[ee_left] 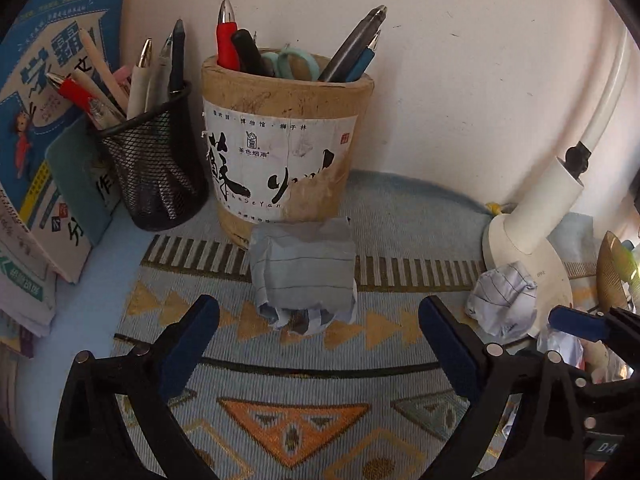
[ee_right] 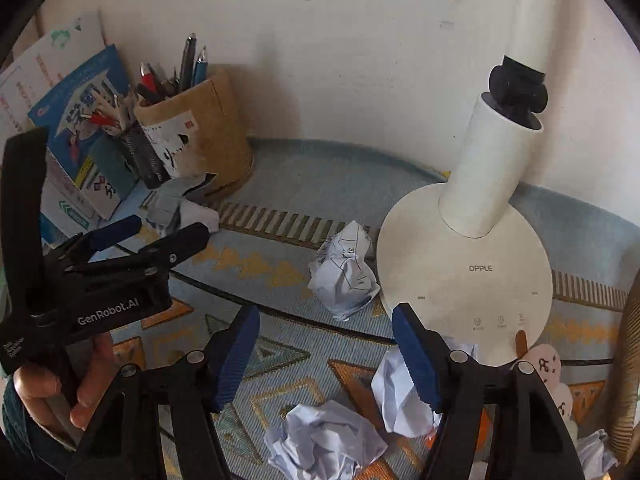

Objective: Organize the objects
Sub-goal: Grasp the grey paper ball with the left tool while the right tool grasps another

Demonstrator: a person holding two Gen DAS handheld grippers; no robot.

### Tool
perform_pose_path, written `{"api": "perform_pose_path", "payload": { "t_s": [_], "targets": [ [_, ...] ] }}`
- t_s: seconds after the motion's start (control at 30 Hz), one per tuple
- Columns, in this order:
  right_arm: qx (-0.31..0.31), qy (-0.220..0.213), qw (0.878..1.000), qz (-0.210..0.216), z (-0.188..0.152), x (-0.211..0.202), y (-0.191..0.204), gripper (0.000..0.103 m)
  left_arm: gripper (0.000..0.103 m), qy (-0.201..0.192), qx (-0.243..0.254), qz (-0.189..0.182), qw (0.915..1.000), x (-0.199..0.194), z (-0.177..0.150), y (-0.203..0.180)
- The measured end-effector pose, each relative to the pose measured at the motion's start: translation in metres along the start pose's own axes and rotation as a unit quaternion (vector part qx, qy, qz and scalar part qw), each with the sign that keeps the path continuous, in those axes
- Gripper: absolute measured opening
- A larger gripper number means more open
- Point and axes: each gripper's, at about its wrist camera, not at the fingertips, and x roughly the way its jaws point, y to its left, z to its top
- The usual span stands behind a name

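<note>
A crumpled ball of lined paper (ee_left: pixel 304 268) lies on the patterned cloth (ee_left: pixel 280 384) in front of the cardboard pen tube (ee_left: pixel 288 140). My left gripper (ee_left: pixel 318 308) stands open just short of it, fingers to either side and not touching. A second paper ball (ee_right: pixel 346 272) rests against the white lamp base (ee_right: pixel 464 276). My right gripper (ee_right: pixel 325 316) is open just in front of that ball with nothing between its pads. Two more paper balls (ee_right: pixel 326 436) (ee_right: pixel 400 392) lie under the right gripper. A hand (ee_right: pixel 40 392) holds the left gripper (ee_right: pixel 168 228).
A black mesh cup (ee_left: pixel 156 168) of pens stands left of the tube, with books (ee_left: pixel 48 120) leaning at the far left. The wall runs close behind. The lamp's stem (ee_right: pixel 492 172) rises at the right, and a woven object (ee_right: pixel 632 360) sits at the right edge.
</note>
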Motion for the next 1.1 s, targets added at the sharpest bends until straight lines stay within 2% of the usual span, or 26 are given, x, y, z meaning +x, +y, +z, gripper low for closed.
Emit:
{"api": "perform_pose_path", "payload": {
  "t_s": [0.07, 0.1, 0.13, 0.17, 0.2, 0.23, 0.33, 0.43, 0.53, 0.63, 0.77, 0.9, 1.0, 1.1],
  "targets": [
    [0.004, -0.001, 1.000, -0.001, 0.003, 0.007, 0.000, 0.068, 0.091, -0.001, -0.003, 0.006, 1.0000, 0.005, 0.003, 0.000],
    [0.005, 0.000, 1.000, -0.003, 0.004, 0.010, 0.000, 0.063, 0.081, -0.002, -0.007, 0.004, 1.0000, 0.007, 0.004, 0.001],
    [0.001, 0.003, 1.000, -0.011, 0.004, 0.013, 0.001, 0.051, 0.066, 0.002, -0.011, 0.001, 0.9999, 0.010, 0.004, 0.002],
    [-0.009, 0.005, 1.000, -0.030, 0.004, 0.016, 0.003, 0.044, 0.057, 0.009, -0.014, -0.001, 0.9999, 0.013, 0.004, 0.004],
    [-0.016, 0.001, 0.999, -0.047, 0.003, 0.016, 0.005, 0.030, 0.043, 0.018, -0.014, -0.006, 0.9997, 0.016, 0.002, 0.005],
    [-0.017, -0.004, 0.999, -0.048, 0.004, 0.015, 0.005, 0.029, 0.042, 0.016, -0.015, -0.016, 0.9996, 0.013, -0.001, 0.005],
    [0.001, -0.028, 1.000, -0.012, -0.002, -0.008, -0.003, 0.028, 0.041, -0.003, -0.008, -0.001, 1.0000, -0.005, -0.008, 0.003],
    [0.005, -0.061, 0.998, 0.002, -0.011, -0.052, -0.006, 0.028, 0.041, -0.016, -0.024, -0.029, 0.9992, -0.038, -0.016, -0.001],
    [-0.010, -0.092, 0.996, 0.014, -0.028, -0.108, -0.001, 0.028, 0.041, -0.031, -0.018, -0.045, 0.9983, -0.083, -0.031, -0.015],
    [-0.027, -0.114, 0.993, 0.025, -0.059, -0.162, 0.004, 0.029, 0.041, -0.040, -0.017, -0.067, 0.9968, -0.134, -0.054, -0.036],
    [-0.022, -0.129, 0.990, 0.059, -0.126, -0.212, -0.003, 0.029, 0.041, -0.072, -0.017, -0.091, 0.9931, -0.198, -0.098, -0.055],
    [-0.015, -0.107, 0.992, 0.066, -0.200, -0.210, -0.008, 0.029, 0.041, -0.097, -0.001, -0.082, 0.9919, -0.223, -0.149, -0.078],
    [-0.006, -0.081, 0.995, 0.064, -0.242, -0.185, -0.010, 0.029, 0.041, -0.096, 0.016, -0.056, 0.9937, -0.215, -0.181, -0.089],
    [-0.007, -0.079, 0.996, 0.029, -0.265, -0.172, -0.011, 0.029, 0.041, -0.071, 0.012, -0.077, 0.9944, -0.193, -0.199, -0.090]
  ]
}}
